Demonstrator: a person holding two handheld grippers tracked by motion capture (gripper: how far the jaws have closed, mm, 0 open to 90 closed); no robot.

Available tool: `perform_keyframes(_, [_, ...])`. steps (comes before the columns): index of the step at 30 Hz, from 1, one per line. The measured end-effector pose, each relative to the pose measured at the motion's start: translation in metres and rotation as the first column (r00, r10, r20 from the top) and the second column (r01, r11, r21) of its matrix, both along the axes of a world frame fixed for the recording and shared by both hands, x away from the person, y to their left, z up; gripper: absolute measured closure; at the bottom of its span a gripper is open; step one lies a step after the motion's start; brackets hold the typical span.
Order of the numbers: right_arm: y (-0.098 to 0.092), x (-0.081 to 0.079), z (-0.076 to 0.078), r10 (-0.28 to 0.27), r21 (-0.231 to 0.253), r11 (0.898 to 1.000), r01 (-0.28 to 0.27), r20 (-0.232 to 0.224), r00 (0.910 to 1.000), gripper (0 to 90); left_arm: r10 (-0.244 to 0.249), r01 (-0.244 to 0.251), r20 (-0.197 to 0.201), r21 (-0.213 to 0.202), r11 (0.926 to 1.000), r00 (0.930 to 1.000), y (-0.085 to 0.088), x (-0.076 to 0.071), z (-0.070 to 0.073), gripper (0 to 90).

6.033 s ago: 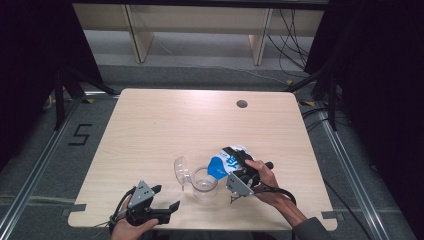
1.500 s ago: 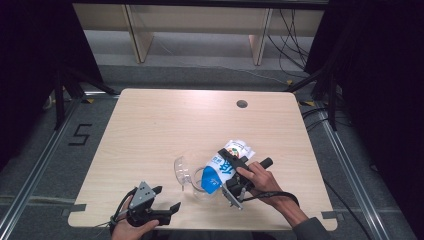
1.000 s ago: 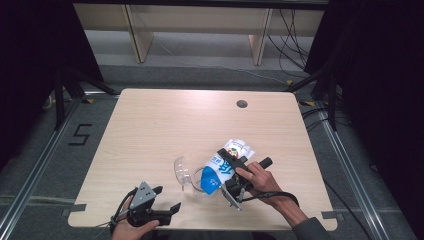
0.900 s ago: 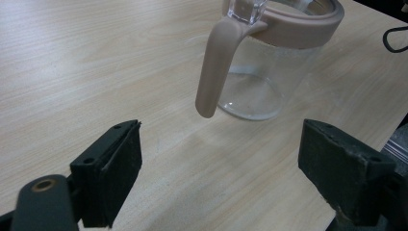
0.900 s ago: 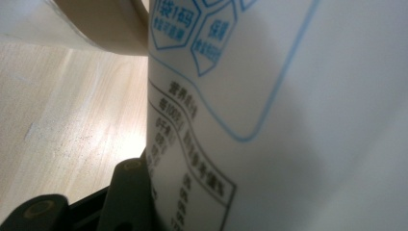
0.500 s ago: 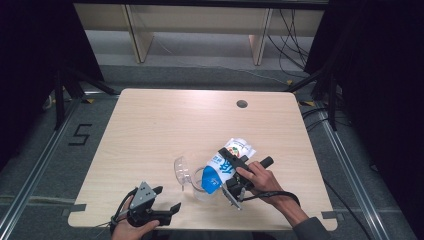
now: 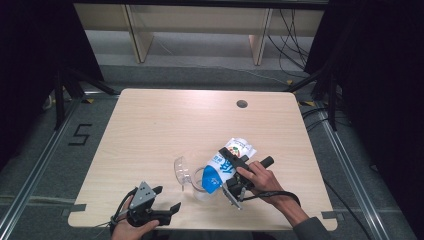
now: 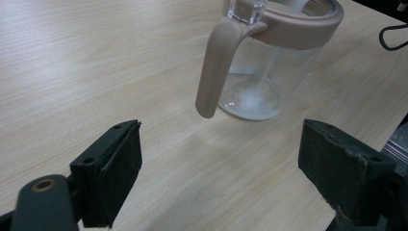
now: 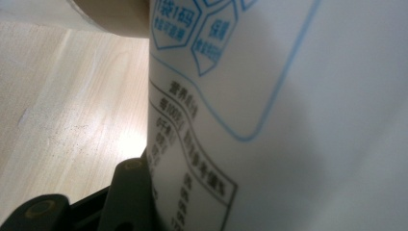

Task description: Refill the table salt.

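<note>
A blue and white printed bag (image 7: 226, 165) is tilted with its lower end over a clear plastic jug (image 7: 197, 179) near the table's front middle. My right gripper (image 7: 235, 170) is shut on the bag, whose white printed side (image 9: 269, 115) presses against the jaw in the right gripper view. The jug (image 8: 269, 62) has a beige rim and handle (image 8: 219, 67), and a little white powder lies at its bottom. My left gripper (image 7: 167, 200) rests open near the front left edge, with its fingers (image 8: 108, 173) apart and pointing at the jug's handle.
The light wooden table (image 7: 165, 125) has a round cable hole (image 7: 242, 104) at the back right. A transparent lid (image 7: 181, 169) stands open on the jug's left side. Black curtains and shelving frames stand beyond the table.
Six seconds ago the bag was higher and further right of the jug; the right gripper has since tipped it down over the jug. Over the last second nothing visibly moves. The left gripper stays still.
</note>
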State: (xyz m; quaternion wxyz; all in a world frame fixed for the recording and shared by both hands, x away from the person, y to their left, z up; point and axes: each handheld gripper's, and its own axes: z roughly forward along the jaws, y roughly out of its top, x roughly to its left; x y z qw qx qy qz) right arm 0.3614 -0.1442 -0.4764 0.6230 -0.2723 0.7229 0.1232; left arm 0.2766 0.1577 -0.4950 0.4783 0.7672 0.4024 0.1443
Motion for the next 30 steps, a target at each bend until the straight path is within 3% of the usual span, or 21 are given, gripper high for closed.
perform_keyframes(5, [-0.0013, -0.0011, -0.0019, -0.032, 0.016, 0.999, 0.033, -0.015, 0.9994, 52.4, -0.004, 0.004, -0.001, 0.008, 1.0, 1.0, 0.0008, 0.0001, 0.0001, 15.0])
perform_keyframes(12, [-0.0016, -0.0006, -0.0018, -0.022, 0.055, 0.998, 0.022, 0.002, 0.9998, 52.6, -0.003, 0.003, -0.001, 0.008, 1.0, 1.0, 0.0006, 0.0003, 0.0, 14.9])
perform_keyframes(14, [-0.0022, -0.0006, -0.0004, -0.026, -0.004, 1.0, 0.026, 0.002, 0.9997, 52.6, -0.004, 0.004, -0.001, 0.007, 1.0, 1.0, 0.0005, 0.0002, 0.0001, 14.9])
perform_keyframes(16, [-0.0019, -0.0013, -0.0021, -0.031, 0.035, 0.999, 0.031, -0.003, 0.9995, 52.6, -0.004, 0.004, -0.001, 0.007, 1.0, 1.0, 0.0007, 0.0002, 0.0001, 15.0])
perform_keyframes(20, [0.0004, 0.0003, 0.0014, 0.008, 0.005, 1.0, -0.008, 0.036, 0.9993, 52.7, -0.002, 0.002, 0.0, 0.008, 1.0, 1.0, 0.001, 0.0001, 0.0003, 15.0])
perform_keyframes(22, [-0.001, -0.0001, -0.001, -0.017, 0.011, 1.0, 0.017, 0.01, 0.9998, 52.8, -0.004, 0.004, -0.001, 0.008, 1.0, 1.0, 0.0008, 0.0003, 0.0, 15.0])
perform_keyframes(30, [-0.0021, -0.0006, -0.0002, -0.025, 0.011, 1.0, 0.025, 0.024, 0.9994, 52.9, -0.003, 0.003, -0.001, 0.007, 1.0, 1.0, 0.0005, 0.0001, 0.0, 14.9])
